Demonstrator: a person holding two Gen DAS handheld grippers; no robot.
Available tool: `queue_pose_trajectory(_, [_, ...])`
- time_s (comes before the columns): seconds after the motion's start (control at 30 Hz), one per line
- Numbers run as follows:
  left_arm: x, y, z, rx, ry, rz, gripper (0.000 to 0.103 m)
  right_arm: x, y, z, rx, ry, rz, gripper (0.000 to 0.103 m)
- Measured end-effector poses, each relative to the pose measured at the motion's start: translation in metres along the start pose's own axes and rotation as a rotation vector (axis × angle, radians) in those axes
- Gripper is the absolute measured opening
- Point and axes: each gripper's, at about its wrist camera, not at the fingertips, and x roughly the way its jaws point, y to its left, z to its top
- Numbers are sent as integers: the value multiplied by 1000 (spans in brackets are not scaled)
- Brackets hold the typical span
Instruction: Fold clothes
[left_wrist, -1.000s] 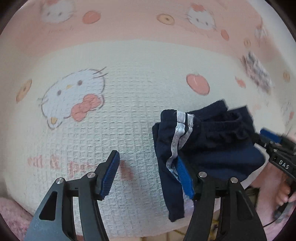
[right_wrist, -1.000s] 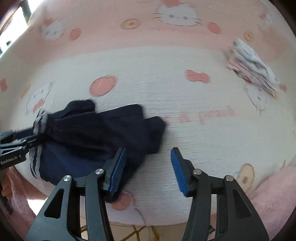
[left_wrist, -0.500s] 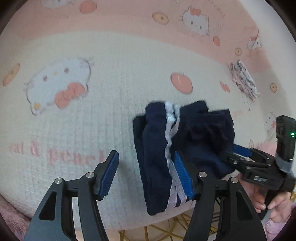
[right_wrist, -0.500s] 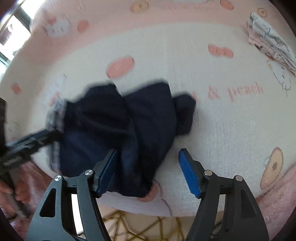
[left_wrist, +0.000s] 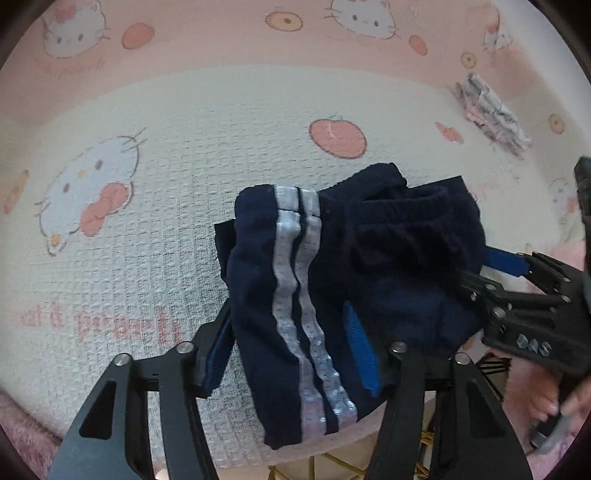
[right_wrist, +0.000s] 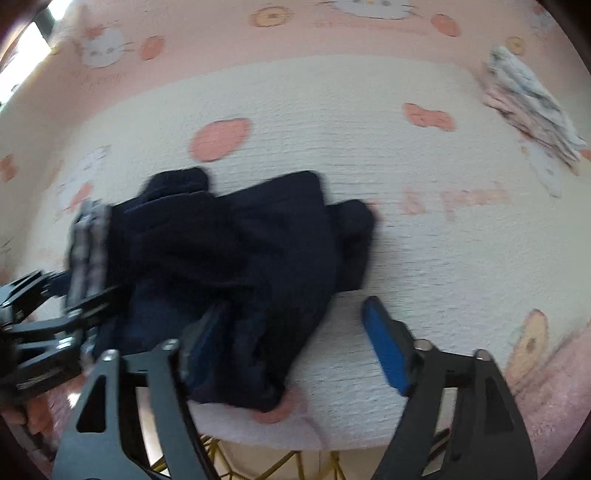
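Covering the worktop, pink cartoon-cat blanket (left_wrist: 155, 206) w/ bunched navy shorts (left_wrist: 369, 266), white side stripes; left hand-held gripper (left_wrist: 291, 354) just narrowed, straddling striped edge; right hand-held gripper (right_wrist: 295, 339) wide, loose over cloth.

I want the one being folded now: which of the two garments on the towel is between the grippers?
The navy shorts with white side stripes, at the towel's near edge; the pale patterned folded garment lies far off.

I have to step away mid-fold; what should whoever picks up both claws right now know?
Left claw: open, jaws just closing around the white-striped side of the navy shorts; no pinch yet.
Right claw: open, jaws just opened wider, straddling the shorts' opposite edge.
Shorts: bunched at the near edge of the cat-print towel, partly overhanging.
Done: a folded patterned garment lies far right.
Left: grip both sides, flatten, fold.
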Motion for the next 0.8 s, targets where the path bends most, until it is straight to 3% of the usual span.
queue_pose_trajectory(0.1, [-2, -3, -1, -10, 3, -84, 47, -1, 13, -6, -57, 17, 114, 65])
queue_pose_trajectory(0.17, [-2, -2, -2, -21, 3, -112, 46, -1, 23, -10, -115, 14, 70, 61])
queue_pose_trajectory(0.2, [-2, -2, -3, -24, 2, -121, 43, -2, 24, -10, -123, 7, 61, 55])
queue_pose_trajectory(0.27, [-6, -3, -3, -20, -1, -108, 36, -4, 23, -10, -118, -4, 69, 30])
queue_pose_trajectory(0.3, [-8, -3, -3, -17, -3, -102, 30, -6, 21, -10, -97, -5, 96, 28])
queue_pose_trajectory(0.43, [-16, -13, -2, 17, -10, -68, 23, -15, 17, -9, -89, -36, 119, 19])
queue_pose_trajectory(0.63, [-39, -44, 18, 66, -59, -33, 18, -32, -8, 11, -14, -52, 281, 17])
queue_pose_trajectory(0.8, [-54, -78, 52, 110, -105, -88, 18, -64, -41, 21, 53, -114, 258, 17])
